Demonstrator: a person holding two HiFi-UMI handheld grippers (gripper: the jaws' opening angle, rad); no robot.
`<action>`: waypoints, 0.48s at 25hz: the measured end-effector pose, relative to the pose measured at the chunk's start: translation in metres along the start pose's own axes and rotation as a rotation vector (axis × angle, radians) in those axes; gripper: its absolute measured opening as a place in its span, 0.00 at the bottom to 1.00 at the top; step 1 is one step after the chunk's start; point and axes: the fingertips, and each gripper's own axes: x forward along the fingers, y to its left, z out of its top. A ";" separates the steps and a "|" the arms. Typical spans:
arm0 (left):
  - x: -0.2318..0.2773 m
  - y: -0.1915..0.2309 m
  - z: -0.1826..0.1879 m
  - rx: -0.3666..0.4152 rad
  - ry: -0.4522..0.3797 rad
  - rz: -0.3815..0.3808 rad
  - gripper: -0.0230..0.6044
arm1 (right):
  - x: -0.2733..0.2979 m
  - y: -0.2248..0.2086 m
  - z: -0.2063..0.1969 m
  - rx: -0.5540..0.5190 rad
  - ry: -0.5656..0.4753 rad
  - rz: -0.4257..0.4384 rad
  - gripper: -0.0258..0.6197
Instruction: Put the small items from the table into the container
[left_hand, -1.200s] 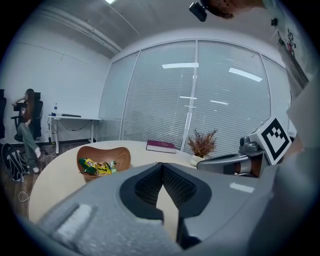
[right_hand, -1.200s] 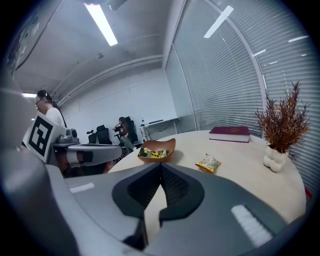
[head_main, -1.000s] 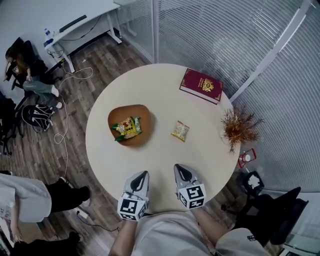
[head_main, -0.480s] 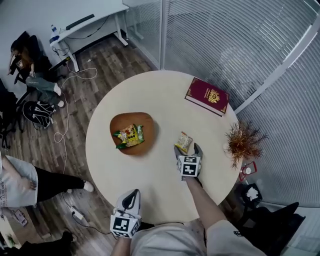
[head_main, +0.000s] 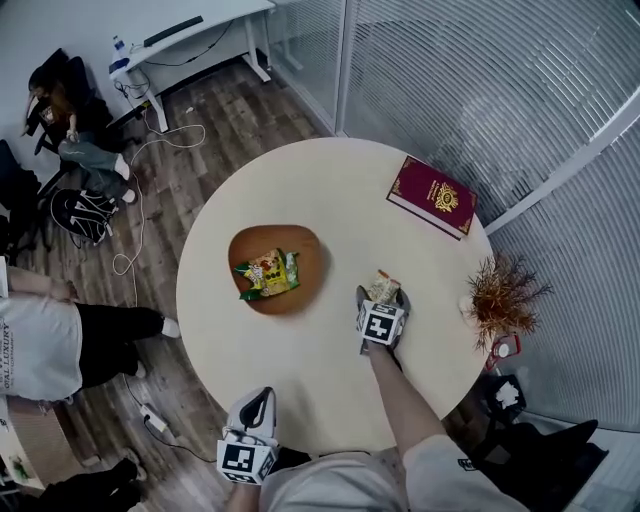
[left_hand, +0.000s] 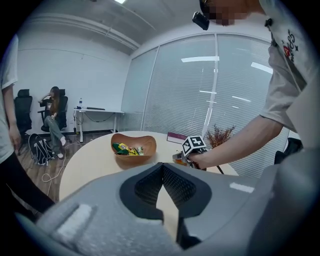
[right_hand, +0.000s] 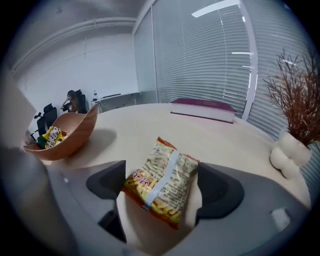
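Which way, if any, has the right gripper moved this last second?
Yes: the right gripper went from the table's near edge toward the book; its jaws are opening, snack packet between them.

right gripper (head_main: 383, 297): gone from near table (head_main: 300, 370) edge, beside left gripper (head_main: 260, 400), out to snack packet (right_hand: 162, 180) | jaws: were together, now opening, packet lying between them, not clamped | left gripper: drawn back toward the person, lower in head view

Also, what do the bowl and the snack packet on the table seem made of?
Bowl: probably wood, smooth matte finish; warm brown, uneven carved-looking rim. Snack packet: thin printed plastic film, slightly glossy; it wrinkles and has a seam strip down the middle.
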 end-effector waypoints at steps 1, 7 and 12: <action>0.001 0.001 0.001 0.001 -0.001 0.000 0.03 | 0.001 -0.001 -0.003 0.013 0.013 -0.006 0.71; 0.008 0.005 0.005 0.000 -0.008 -0.015 0.03 | -0.003 -0.005 -0.009 -0.039 0.050 -0.010 0.43; 0.007 0.010 0.007 0.004 -0.012 -0.025 0.03 | -0.011 0.001 -0.006 -0.070 0.055 0.023 0.41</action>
